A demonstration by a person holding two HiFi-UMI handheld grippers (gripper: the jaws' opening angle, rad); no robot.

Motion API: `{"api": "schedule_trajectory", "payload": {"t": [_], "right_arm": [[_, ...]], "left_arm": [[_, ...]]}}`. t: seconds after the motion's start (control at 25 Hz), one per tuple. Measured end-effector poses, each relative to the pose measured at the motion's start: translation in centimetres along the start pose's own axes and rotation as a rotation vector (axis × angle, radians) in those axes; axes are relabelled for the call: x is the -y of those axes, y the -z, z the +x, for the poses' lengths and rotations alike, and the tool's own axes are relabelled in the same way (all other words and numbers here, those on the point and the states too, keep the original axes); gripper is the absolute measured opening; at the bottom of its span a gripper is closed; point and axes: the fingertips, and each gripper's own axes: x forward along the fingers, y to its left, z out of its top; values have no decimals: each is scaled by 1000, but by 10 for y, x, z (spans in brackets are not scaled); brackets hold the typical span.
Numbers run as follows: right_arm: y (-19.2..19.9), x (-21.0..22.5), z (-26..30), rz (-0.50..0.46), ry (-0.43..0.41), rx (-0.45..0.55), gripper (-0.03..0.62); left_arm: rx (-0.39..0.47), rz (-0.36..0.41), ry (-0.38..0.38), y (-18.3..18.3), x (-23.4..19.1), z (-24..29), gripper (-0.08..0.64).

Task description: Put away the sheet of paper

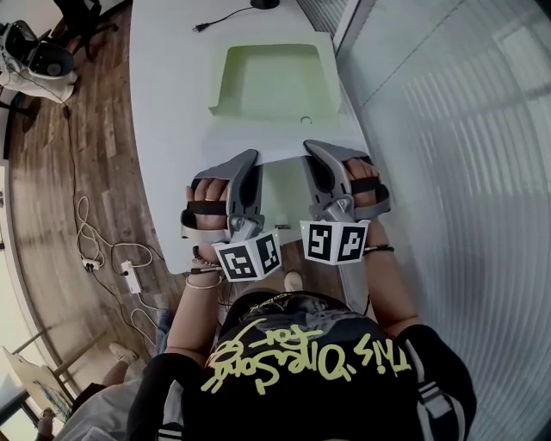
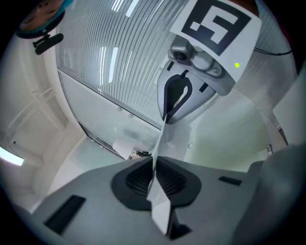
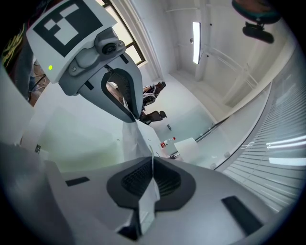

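A white sheet of paper (image 1: 277, 142) hangs stretched between my two grippers above the white table (image 1: 172, 129), just in front of a pale green tray (image 1: 222, 96). My left gripper (image 1: 250, 160) is shut on the sheet's left part. In the left gripper view the paper (image 2: 175, 138) runs edge-on through the closed jaws of the left gripper (image 2: 154, 161) across to the right gripper (image 2: 168, 115). My right gripper (image 1: 312, 150) is shut on the right part. In the right gripper view the paper (image 3: 134, 139) is pinched in the right gripper (image 3: 152, 161).
The tray's hollow is bare. A black power cable with plug (image 1: 207, 24) lies on the table beyond it. A glass wall with blinds (image 1: 448, 129) runs close along the right. Left of the table is wood floor with cables, a power strip (image 1: 130, 277) and a chair (image 1: 39, 60).
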Motion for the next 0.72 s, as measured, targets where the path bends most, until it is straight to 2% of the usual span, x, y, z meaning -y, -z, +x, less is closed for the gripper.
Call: {"api": "schedule_trajectory", "payload": {"t": [0.72], "right_arm": [[6,-9,6,5,-27,-35,8]], "left_arm": [[-4,-9,34,6,9,4,22]]}}
